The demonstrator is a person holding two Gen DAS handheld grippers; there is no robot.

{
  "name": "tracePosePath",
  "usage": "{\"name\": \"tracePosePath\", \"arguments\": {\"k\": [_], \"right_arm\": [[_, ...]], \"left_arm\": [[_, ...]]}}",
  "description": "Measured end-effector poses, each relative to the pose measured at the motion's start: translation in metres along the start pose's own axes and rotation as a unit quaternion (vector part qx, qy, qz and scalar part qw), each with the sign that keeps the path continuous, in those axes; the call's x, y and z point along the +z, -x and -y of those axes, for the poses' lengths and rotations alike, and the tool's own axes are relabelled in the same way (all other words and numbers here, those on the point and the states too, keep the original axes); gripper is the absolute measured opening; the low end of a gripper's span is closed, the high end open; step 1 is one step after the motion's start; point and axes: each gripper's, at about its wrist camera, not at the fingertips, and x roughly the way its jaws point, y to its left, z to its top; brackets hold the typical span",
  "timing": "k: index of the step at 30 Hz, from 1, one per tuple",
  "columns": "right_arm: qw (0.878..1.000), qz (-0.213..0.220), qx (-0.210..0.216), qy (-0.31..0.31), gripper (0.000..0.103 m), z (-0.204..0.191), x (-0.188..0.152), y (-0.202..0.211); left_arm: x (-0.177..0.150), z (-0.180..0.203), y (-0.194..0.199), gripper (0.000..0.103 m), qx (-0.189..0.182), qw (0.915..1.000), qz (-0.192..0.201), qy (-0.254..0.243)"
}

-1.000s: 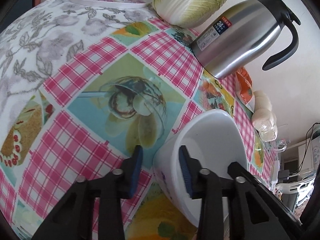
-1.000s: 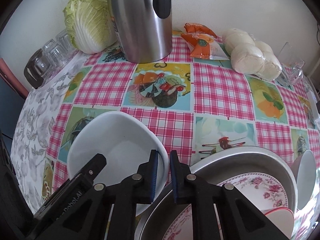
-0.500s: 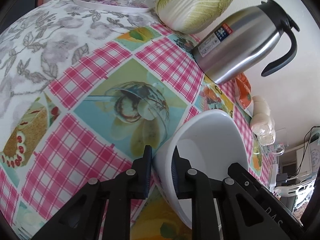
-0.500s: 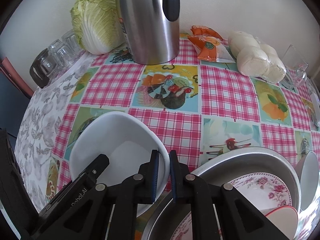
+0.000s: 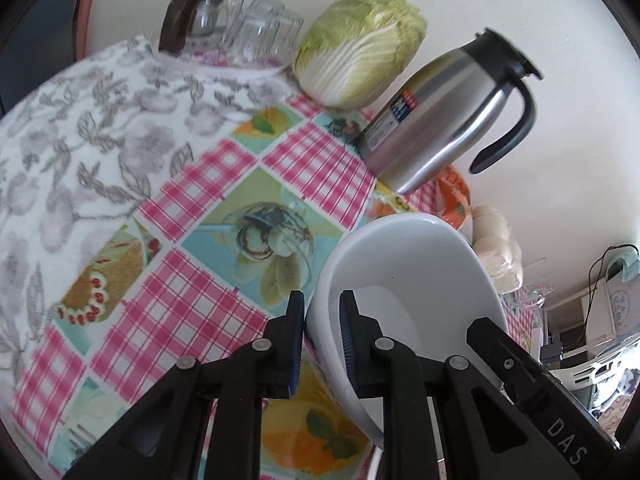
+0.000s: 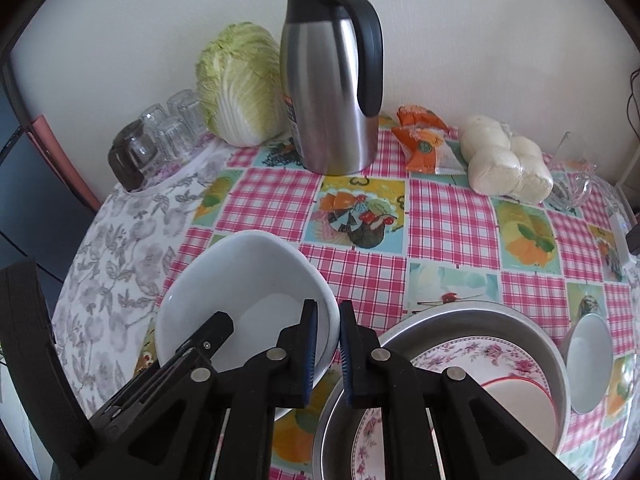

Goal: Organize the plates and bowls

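Note:
A large white bowl (image 5: 408,272) is held from both sides and looks raised off the checked tablecloth. My left gripper (image 5: 321,308) is shut on its left wall, one pad outside and one inside. My right gripper (image 6: 328,320) is shut on the bowl's (image 6: 248,280) right rim. Each view shows the other gripper's black body at the opposite rim. To the right, a metal basin (image 6: 480,312) holds floral plates (image 6: 460,356) and a red-rimmed plate (image 6: 520,396). A small white bowl (image 6: 590,360) leans beside the basin.
At the back by the wall stand a steel thermos jug (image 6: 332,92), a cabbage (image 6: 240,84) and upturned glasses (image 6: 168,128) on a tray. Orange snack packets (image 6: 424,140), bagged buns (image 6: 504,160) and a glass cup (image 6: 576,184) lie at the back right.
The left gripper's jaws went from open around the bowl's wall to shut on it. Both grippers then rose with the bowl, so more of the wall and back objects shows.

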Motion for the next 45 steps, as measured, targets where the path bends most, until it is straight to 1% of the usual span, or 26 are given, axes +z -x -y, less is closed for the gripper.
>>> {"name": "tracePosePath", "arguments": {"k": [7,10,15,21,24,28,37,42,45], "right_arm": [[1.000,0.028,0.013,-0.004,0.012,0.009,-0.006,0.037],[0.999,0.040,0.013,-0.004,0.012,0.014,-0.010,0.053],[0.998,0.062,0.023,-0.020,0.012,0.033,-0.018,0.076],[0.995,0.084,0.030,-0.036,0.012,0.051,-0.030,0.102],[0.994,0.090,0.039,-0.053,0.012,0.063,-0.038,0.109],[0.992,0.093,0.045,-0.078,0.012,0.083,-0.050,0.113],[0.983,0.117,0.059,-0.126,0.012,0.126,-0.075,0.119],[0.979,0.122,0.071,-0.150,0.012,0.148,-0.080,0.118],[0.978,0.126,0.067,-0.154,0.012,0.157,-0.082,0.119]], "left_arm": [[-0.007,0.018,0.028,0.018,-0.004,0.9995,0.026,-0.018],[-0.014,0.030,0.041,0.018,0.001,0.9985,0.039,-0.039],[-0.028,0.051,0.062,0.018,0.005,0.9953,0.060,-0.075],[-0.040,0.068,0.074,0.018,-0.002,0.9923,0.068,-0.104],[-0.048,0.081,0.078,0.018,0.008,0.9889,0.074,-0.129],[-0.060,0.094,0.077,0.018,0.011,0.9857,0.072,-0.152],[-0.087,0.130,0.074,0.018,0.028,0.9730,0.072,-0.217],[-0.098,0.152,0.069,0.018,0.044,0.9644,0.072,-0.250],[-0.103,0.160,0.067,0.018,0.046,0.9622,0.068,-0.260]]}}
